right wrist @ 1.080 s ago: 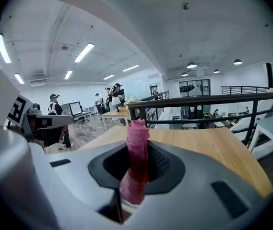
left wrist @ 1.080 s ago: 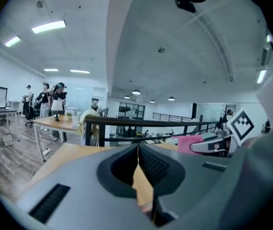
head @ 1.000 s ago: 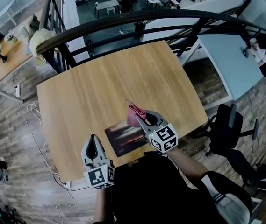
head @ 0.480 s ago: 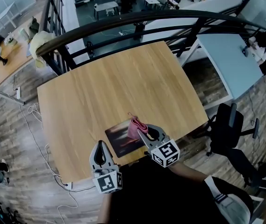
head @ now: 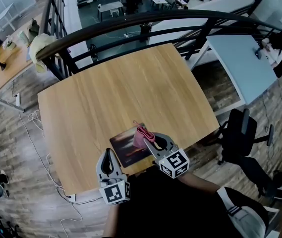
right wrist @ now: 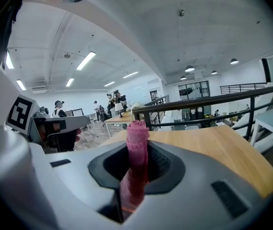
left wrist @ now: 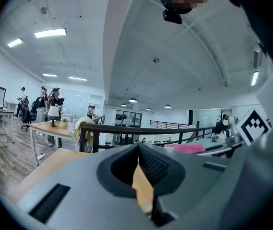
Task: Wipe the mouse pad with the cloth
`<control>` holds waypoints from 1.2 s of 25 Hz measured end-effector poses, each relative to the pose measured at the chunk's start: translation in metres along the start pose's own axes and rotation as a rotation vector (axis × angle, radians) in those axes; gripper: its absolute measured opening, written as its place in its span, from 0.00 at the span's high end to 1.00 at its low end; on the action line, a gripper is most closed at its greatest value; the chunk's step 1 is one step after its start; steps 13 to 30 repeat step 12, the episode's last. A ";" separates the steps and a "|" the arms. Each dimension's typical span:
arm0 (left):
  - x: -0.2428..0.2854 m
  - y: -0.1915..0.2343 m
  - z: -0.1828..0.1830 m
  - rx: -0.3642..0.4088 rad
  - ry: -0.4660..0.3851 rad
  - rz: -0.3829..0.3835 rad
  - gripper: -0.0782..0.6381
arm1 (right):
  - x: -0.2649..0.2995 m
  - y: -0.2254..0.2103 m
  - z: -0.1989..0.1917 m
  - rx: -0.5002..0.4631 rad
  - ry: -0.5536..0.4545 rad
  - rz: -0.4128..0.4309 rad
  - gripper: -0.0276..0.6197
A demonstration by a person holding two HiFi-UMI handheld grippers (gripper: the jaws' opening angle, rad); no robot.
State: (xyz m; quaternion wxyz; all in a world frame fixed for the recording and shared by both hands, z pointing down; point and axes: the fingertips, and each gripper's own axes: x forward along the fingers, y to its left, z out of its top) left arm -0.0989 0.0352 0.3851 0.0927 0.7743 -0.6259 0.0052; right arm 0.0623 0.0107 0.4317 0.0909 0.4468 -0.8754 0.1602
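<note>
Wooden table (head: pixel 131 78) by a railing (head: pixel 145 19): we log a dark mouse pad (head: pixel 122 151) at its near edge. Our right gripper (head: pixel 149 139) pinches the pink cloth (head: pixel 141 133) over the pad. Our left gripper (head: pixel 106 154), jaws pressed together and empty, sits just beside the pad.

Open tabletop (head: pixel 116 88) beyond mouse pad (head: pixel 123 145); railing (head: pixel 131 20) along far edge; chair (head: pixel 240 133) at right.

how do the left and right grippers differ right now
The right gripper is shut on the pink cloth; the left gripper is shut on nothing. The right gripper is at the mouse pad; the left gripper is off the pad, to its left, by the table's near edge. Both point away from the person and carry a marker cube.
</note>
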 end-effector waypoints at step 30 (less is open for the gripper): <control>0.004 0.004 0.004 -0.006 -0.010 -0.007 0.86 | 0.005 0.007 0.001 -0.011 0.005 0.022 0.85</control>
